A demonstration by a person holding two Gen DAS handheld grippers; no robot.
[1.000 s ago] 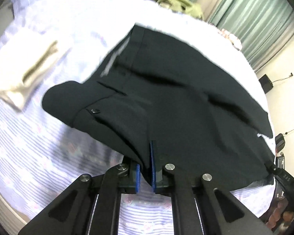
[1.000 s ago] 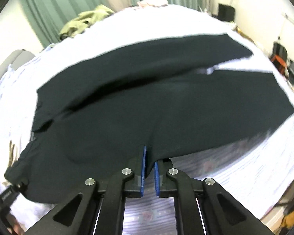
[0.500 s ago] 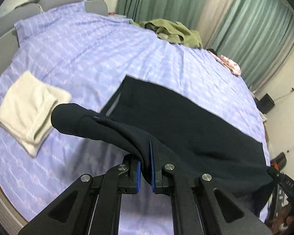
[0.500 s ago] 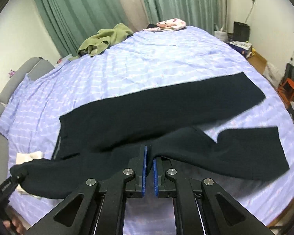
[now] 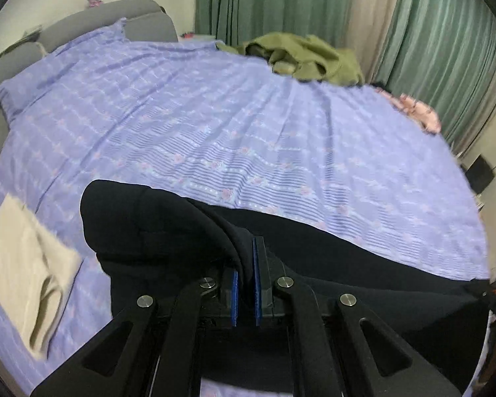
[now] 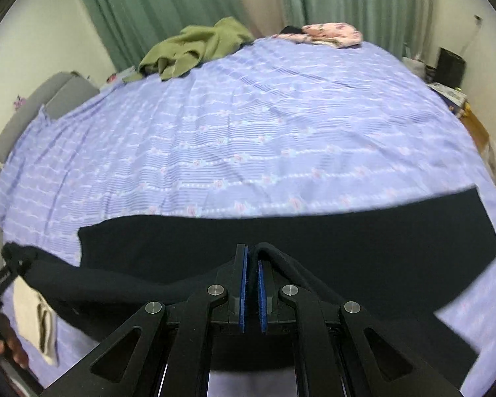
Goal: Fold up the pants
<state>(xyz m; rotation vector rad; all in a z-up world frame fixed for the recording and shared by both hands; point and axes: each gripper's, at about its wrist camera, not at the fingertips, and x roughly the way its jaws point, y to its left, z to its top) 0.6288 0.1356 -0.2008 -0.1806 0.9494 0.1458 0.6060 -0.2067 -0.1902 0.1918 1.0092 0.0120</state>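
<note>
Both sets of jaws are clamped on black cloth: the left gripper (image 5: 244, 264) pinches a bunched fold of the pants (image 5: 347, 264), apparently at the waist end, while the right gripper (image 6: 252, 281) nips an edge farther along. Holding two spaced points keeps the fabric taut. Beyond the jaws one leg lies flat across the bed (image 6: 248, 132), ready to be covered.
</note>
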